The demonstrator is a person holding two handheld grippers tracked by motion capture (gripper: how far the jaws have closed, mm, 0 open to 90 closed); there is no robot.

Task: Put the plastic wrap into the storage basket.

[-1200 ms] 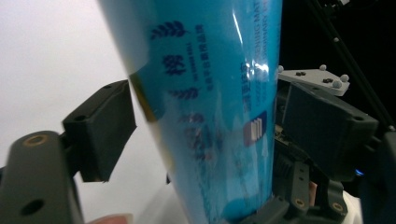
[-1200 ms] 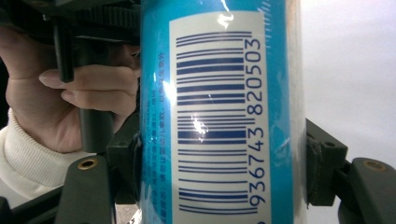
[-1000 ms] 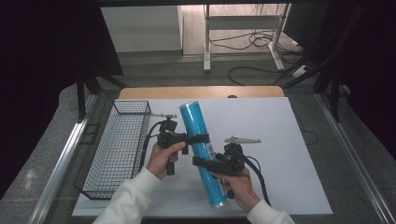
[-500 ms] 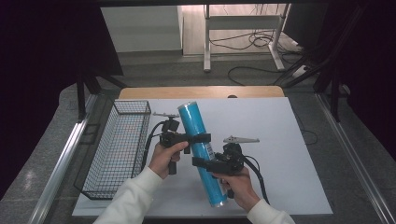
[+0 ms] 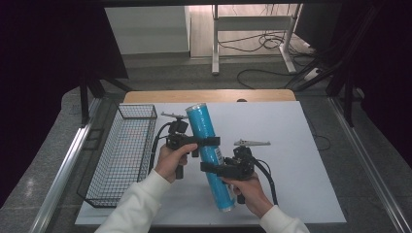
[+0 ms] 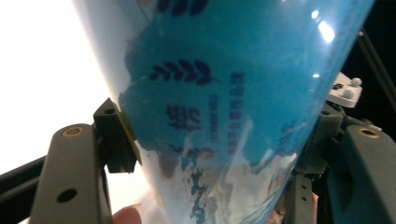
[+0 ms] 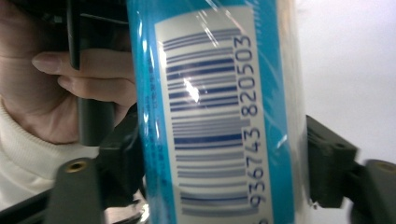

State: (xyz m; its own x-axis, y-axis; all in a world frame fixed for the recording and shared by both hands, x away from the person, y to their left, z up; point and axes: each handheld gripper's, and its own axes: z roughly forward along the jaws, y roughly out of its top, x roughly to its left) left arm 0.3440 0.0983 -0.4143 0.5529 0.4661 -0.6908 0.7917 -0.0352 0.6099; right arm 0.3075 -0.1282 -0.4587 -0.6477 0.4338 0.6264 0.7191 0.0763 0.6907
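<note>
Blue tube (image 5: 209, 155), long and film-wrapped, held slanted above the white counter (image 5: 301, 160), far end raised toward the back, near end low by the person's right hand. Clamped at two places: left claw (image 5: 206, 141) closed across the upper half, right claw (image 5: 214, 169) closed across the lower half. In the left claw view, jaws pressed on both flanks of the tube (image 6: 224, 107); in the right claw view, jaws pinching either side of the barcode label (image 7: 210, 116).

Best handled, probably, by keeping both grips level and equally firm, since the glossy film looked slippery and likely to slide or twist; swing toward the basket to be led by the left claw, the right following without pulling against it.

Wire basket (image 5: 104, 179) stood at the counter's left edge, just beside the left hand, apparently with nothing inside.
</note>
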